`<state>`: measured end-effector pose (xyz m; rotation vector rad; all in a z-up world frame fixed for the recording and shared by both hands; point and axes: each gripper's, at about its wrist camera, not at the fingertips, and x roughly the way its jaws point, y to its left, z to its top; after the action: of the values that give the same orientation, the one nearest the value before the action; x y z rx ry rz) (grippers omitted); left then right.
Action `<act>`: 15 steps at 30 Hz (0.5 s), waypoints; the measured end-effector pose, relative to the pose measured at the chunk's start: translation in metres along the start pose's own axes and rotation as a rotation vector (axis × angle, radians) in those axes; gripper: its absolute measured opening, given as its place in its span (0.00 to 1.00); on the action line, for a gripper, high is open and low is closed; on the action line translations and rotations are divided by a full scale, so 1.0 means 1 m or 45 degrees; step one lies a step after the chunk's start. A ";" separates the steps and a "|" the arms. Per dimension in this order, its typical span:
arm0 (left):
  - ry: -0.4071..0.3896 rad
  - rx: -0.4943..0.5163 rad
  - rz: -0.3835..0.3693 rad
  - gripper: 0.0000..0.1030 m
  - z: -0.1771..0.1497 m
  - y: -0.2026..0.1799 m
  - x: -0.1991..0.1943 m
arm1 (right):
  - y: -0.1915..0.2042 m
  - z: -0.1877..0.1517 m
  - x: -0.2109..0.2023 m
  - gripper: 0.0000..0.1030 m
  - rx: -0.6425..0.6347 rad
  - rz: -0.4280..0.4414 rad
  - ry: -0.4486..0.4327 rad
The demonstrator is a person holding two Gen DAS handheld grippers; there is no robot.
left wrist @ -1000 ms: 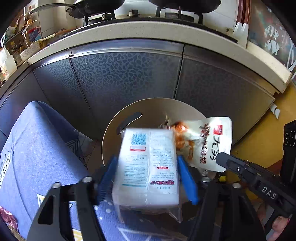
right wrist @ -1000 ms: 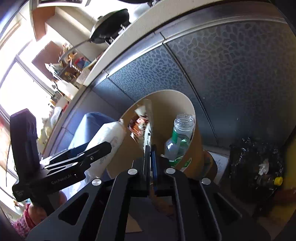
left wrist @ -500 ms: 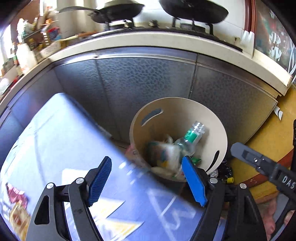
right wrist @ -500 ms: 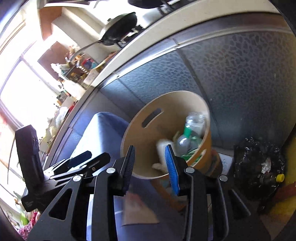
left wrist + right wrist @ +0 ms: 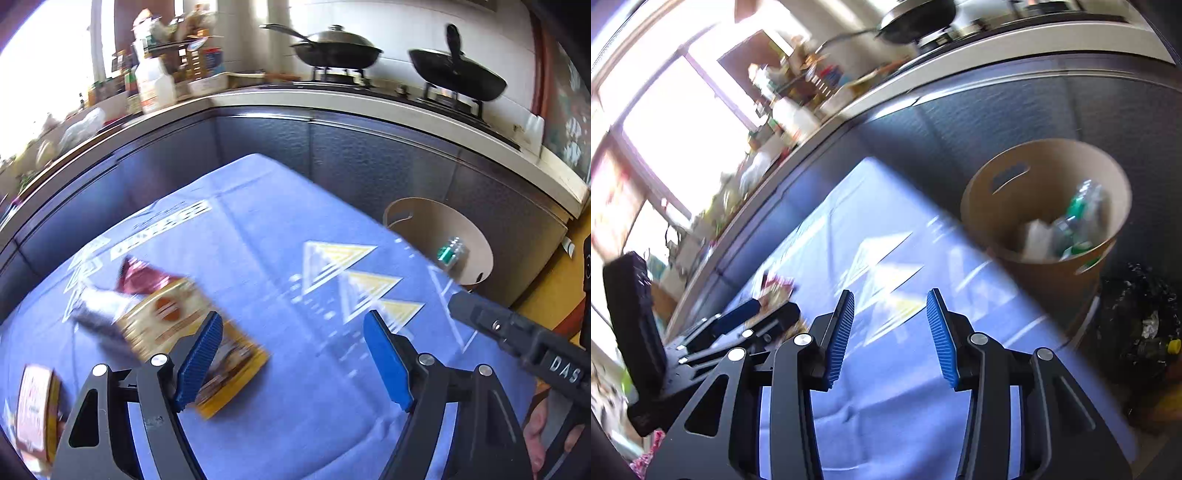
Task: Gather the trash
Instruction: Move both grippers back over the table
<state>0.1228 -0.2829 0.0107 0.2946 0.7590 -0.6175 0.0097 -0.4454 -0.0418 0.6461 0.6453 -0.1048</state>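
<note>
Evidently both empty, the left gripper [image 5: 291, 354] and right gripper [image 5: 890, 336] gape above the blue cloth [image 5: 258, 240], bin [image 5: 1045, 206] at two o'clock, and the yellow packet [image 5: 192, 339] at nine o'clock risks sliding away under a shallow pinch.

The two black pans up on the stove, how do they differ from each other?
The left pan wears a domed lid with a knob; the right pan has none showing. The left pan's handle runs out sideways to the left, while the right pan's points up over its bowl. The right pan looks deeper and rounder, more like a wok. Both are black and sit on burners of the stove.
</note>
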 end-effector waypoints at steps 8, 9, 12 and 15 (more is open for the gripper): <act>-0.011 -0.186 0.108 0.76 -0.056 0.078 -0.032 | 0.086 -0.053 0.032 0.49 -0.196 0.019 0.155; -0.011 -0.204 0.117 0.76 -0.062 0.085 -0.035 | 0.095 -0.060 0.035 0.49 -0.220 0.019 0.171; -0.012 -0.263 0.152 0.76 -0.083 0.108 -0.045 | 0.119 -0.078 0.043 0.49 -0.279 0.024 0.215; -0.012 -0.312 0.180 0.76 -0.105 0.127 -0.054 | 0.138 -0.098 0.047 0.49 -0.328 0.032 0.256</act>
<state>0.1135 -0.1123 -0.0199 0.1187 0.7888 -0.3874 0.0351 -0.2725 -0.0568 0.4181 0.8288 0.0675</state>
